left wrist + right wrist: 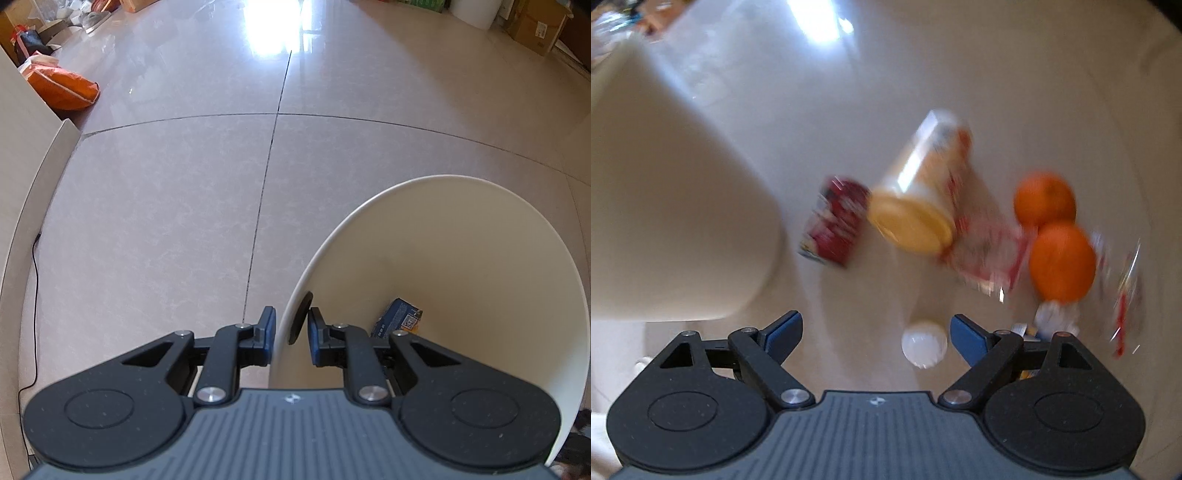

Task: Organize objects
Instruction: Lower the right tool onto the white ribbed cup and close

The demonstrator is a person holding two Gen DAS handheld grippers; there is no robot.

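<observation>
Bin (461,258) stands on the floor, its rim pinched by the left tool (290,328); a box (399,319) lies inside. Right tool (875,332) gapes wide and empty, near the jar (919,199) and oranges (1062,262) beside the bin.

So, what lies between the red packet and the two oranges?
In the right wrist view, the yellow-lidded jar lies on its side between the red packet and the oranges.

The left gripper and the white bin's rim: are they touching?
Touching. In the left wrist view, the left gripper is shut on the white bin, one finger outside the rim and one inside.
</observation>
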